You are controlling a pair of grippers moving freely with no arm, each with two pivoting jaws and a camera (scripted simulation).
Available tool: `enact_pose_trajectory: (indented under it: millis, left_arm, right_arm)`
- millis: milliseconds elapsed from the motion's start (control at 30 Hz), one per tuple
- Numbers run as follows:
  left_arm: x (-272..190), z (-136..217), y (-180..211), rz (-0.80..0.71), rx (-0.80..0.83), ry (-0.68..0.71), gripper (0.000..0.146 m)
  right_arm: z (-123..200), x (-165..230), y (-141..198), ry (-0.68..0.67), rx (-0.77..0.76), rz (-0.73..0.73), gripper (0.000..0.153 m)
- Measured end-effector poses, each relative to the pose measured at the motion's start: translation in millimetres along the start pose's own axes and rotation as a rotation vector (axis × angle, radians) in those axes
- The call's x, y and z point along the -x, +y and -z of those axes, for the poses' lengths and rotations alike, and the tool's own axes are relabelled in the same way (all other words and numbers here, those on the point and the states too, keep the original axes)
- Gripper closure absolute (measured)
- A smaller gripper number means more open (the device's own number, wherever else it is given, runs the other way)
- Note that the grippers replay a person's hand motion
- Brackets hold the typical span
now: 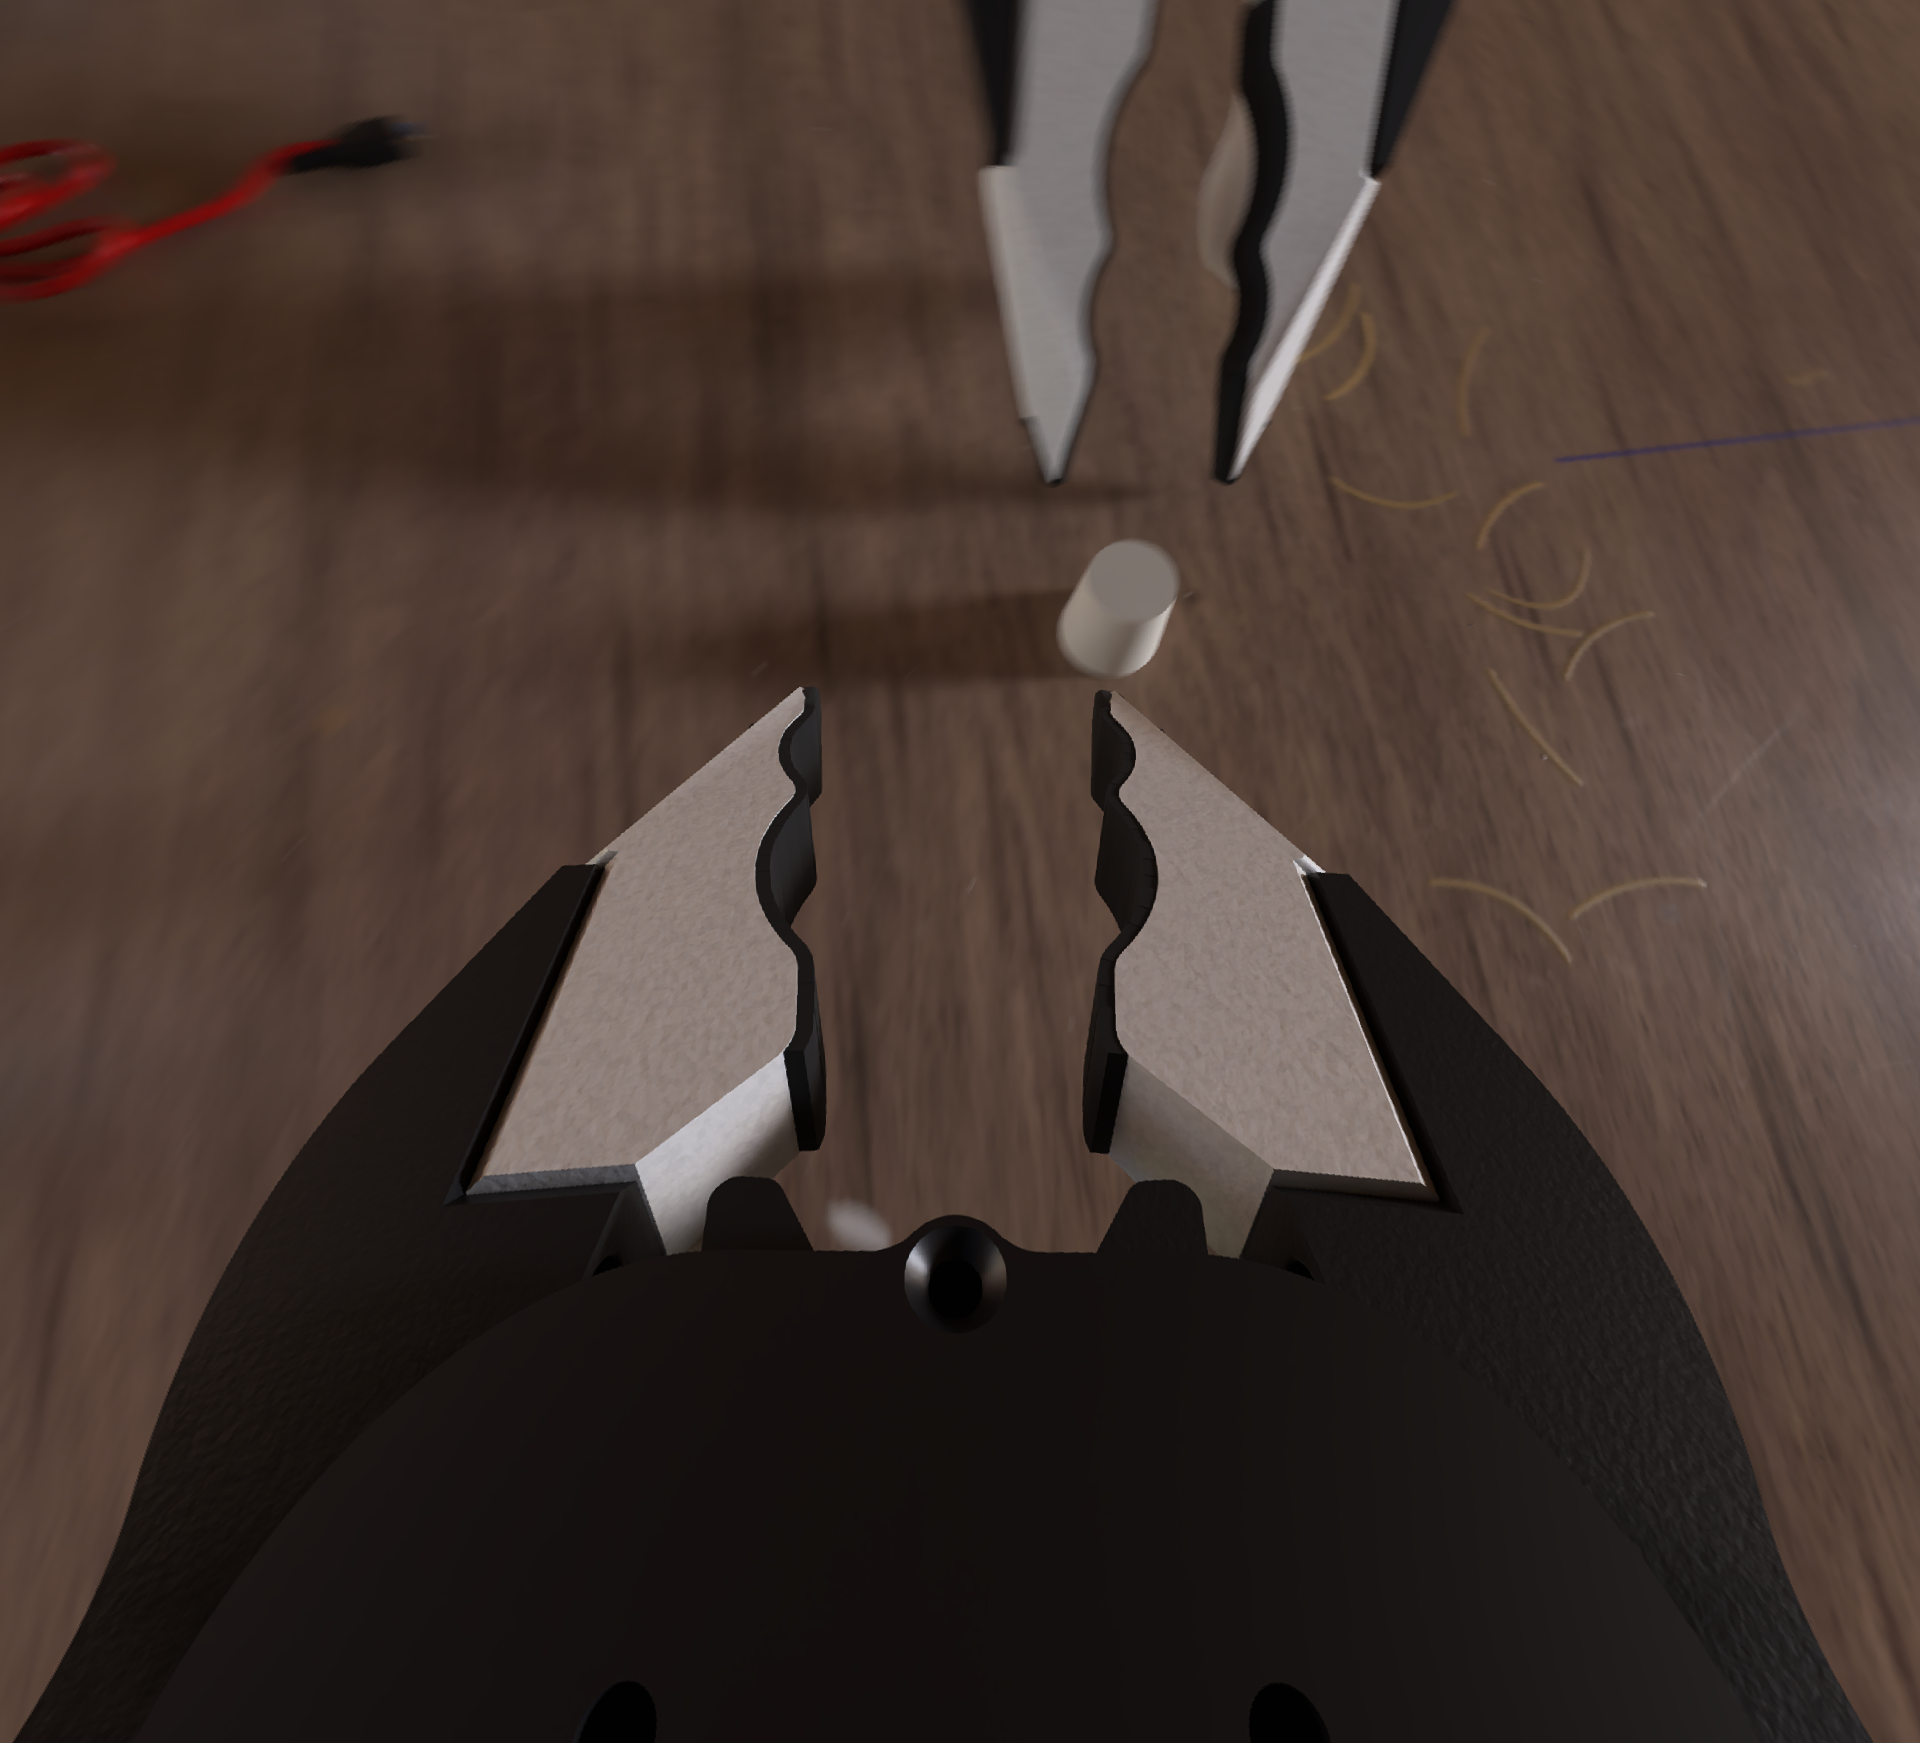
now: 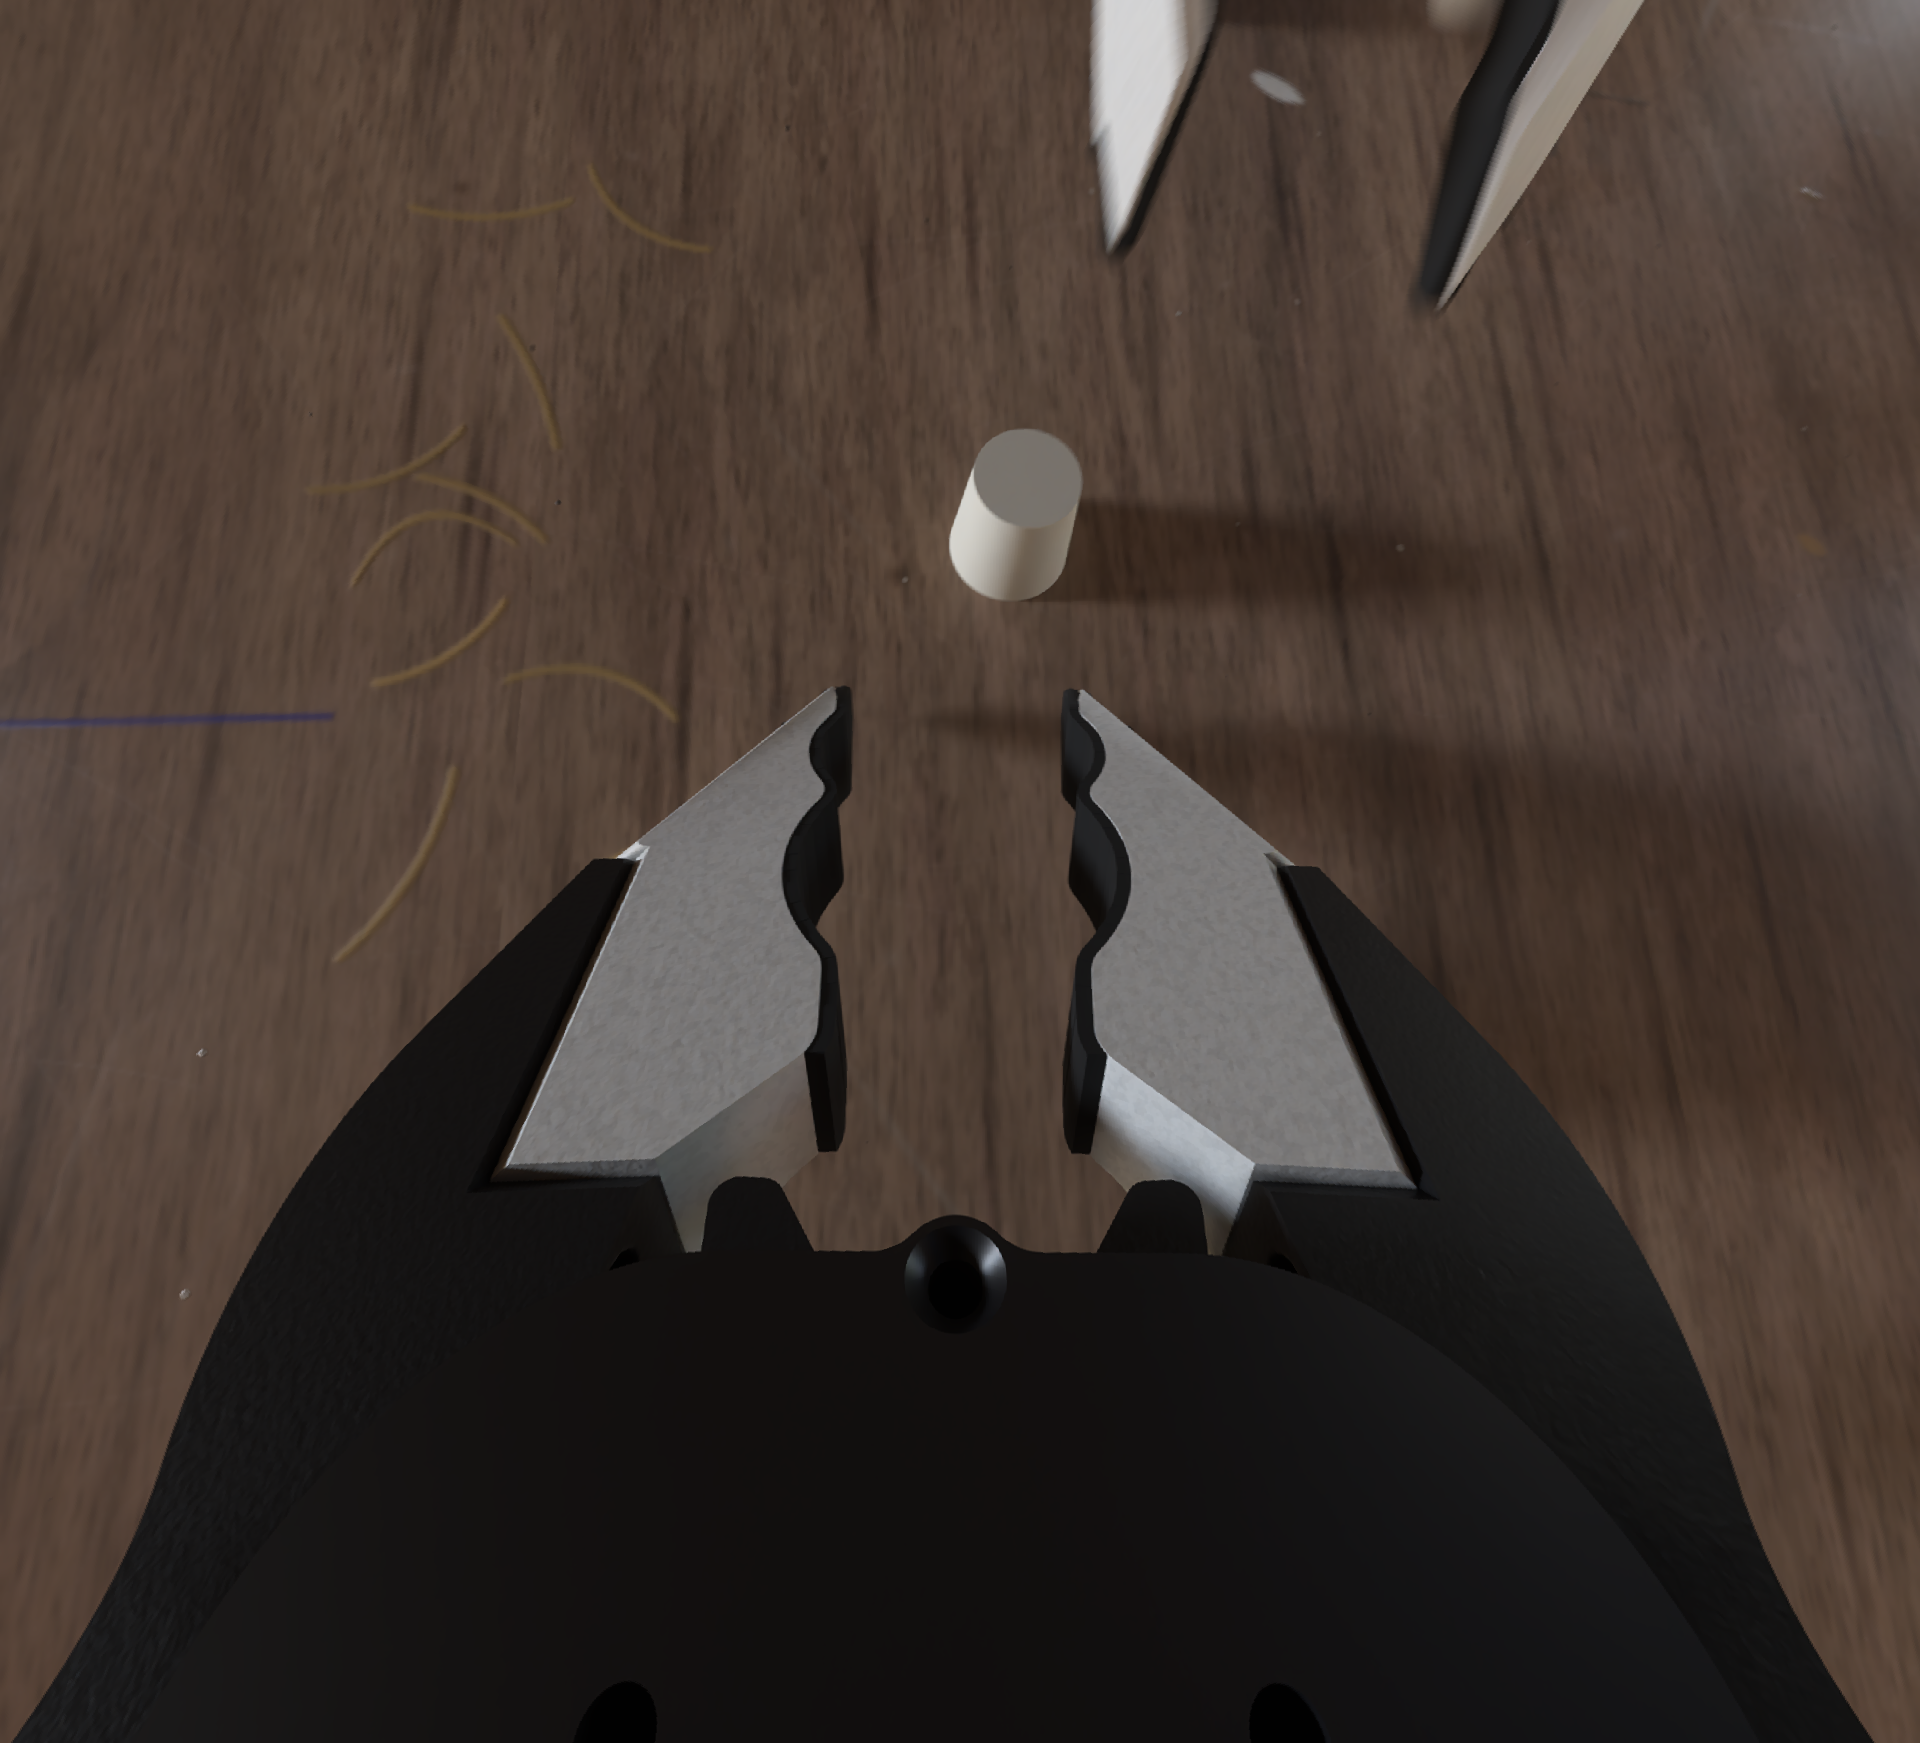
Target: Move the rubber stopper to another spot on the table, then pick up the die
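Note:
A small off-white tapered rubber stopper (image 1: 1117, 607) stands on the dark wooden table (image 1: 520, 758). In the left wrist view it sits just beyond my left gripper (image 1: 958, 694), slightly right of its open, empty jaws. My right gripper (image 1: 1143, 478) shows beyond the stopper, pointing down toward it, also open. In the right wrist view the stopper (image 2: 1016, 530) stands a short way ahead of my open, empty right gripper (image 2: 956, 694), with the left gripper (image 2: 1278, 270) above it at the upper right. No die is in view.
A red coiled cable with a black plug (image 1: 135, 207) lies at the far left. Thin tan curved strands (image 1: 1538, 592) lie scattered right of the stopper, seen also in the right wrist view (image 2: 457, 530). A thin blue line (image 2: 166, 717) crosses the table. A small white fleck (image 2: 1276, 85) lies nearby.

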State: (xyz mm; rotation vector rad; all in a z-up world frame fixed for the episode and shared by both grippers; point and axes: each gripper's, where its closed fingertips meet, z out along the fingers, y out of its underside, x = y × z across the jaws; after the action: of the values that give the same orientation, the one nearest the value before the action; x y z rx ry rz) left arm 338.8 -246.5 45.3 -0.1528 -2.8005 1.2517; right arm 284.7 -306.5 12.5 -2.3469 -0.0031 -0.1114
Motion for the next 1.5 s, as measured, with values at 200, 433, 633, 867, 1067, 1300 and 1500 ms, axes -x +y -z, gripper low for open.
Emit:
enact_pose_trajectory:
  millis: [200, 433, 633, 867, 1067, 1300, 1500]
  left_arm:
    - [7.6, 66.1, 47.9, 0.150, 0.001, -0.260, 0.098]
    - [-4.9, 80.9, 102.7, 0.281, 0.052, -0.418, 0.100]
    - [-5.0, 71.1, 109.5, 0.275, 0.120, -0.388, 0.113]
    - [-12.6, 65.4, 105.4, 0.283, 0.107, -0.343, 0.130]
    - [-52.4, 42.9, 33.9, 0.245, -0.190, -0.104, 0.130]
    - [-84.2, 24.7, -44.2, 0.430, -0.515, 0.342, 0.130]
    - [-88.3, 23.3, -54.4, 0.513, -0.573, 0.446, 0.130]
  right_arm:
    - [6.7, 11.4, 5.0, 0.008, 0.015, 0.004, 0.123]
    - [-2.0, 14.0, 0.7, -0.006, 0.009, 0.017, 0.130]
    - [-4.8, 15.8, -0.5, -0.008, 0.002, 0.007, 0.142]
    - [-5.5, 18.1, -6.8, -0.001, -0.020, 0.006, 0.129]
    - [4.8, 7.7, -34.8, 0.087, -0.163, 0.026, 0.123]
    - [24.0, 14.5, -93.2, 0.276, -0.401, 0.295, 0.121]
    - [30.3, 18.5, -95.9, 0.336, -0.401, 0.387, 0.137]
